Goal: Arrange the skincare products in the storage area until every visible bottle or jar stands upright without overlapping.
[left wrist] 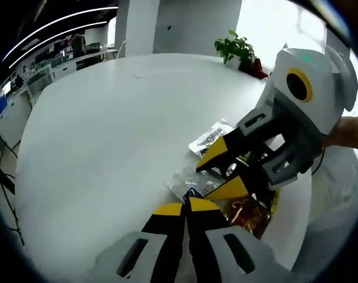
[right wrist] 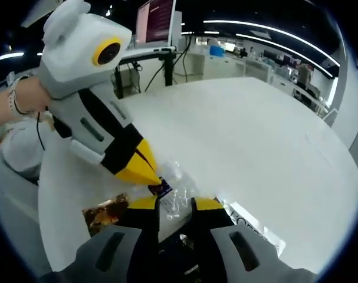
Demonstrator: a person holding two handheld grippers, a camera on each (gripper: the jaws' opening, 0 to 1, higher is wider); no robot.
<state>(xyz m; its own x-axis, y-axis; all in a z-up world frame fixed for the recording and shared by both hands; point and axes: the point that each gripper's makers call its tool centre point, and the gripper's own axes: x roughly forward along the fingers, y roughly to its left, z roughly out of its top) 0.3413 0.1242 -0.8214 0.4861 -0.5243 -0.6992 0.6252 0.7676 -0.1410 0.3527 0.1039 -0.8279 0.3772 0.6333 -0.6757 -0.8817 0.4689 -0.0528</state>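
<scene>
A crumpled clear plastic packet with a dark blue label lies near the edge of a white round table. My left gripper is shut, its yellow tips pinching the packet at the label. Coming in from the right in the left gripper view, my right gripper has its jaws a little apart, closed on the packet's bulk. Beside the packet lie a white printed sachet and an amber foil packet.
A potted plant stands at the table's far edge. A person's hand holds each gripper. Office desks with monitors stand beyond the table. Most of the tabletop is bare white surface.
</scene>
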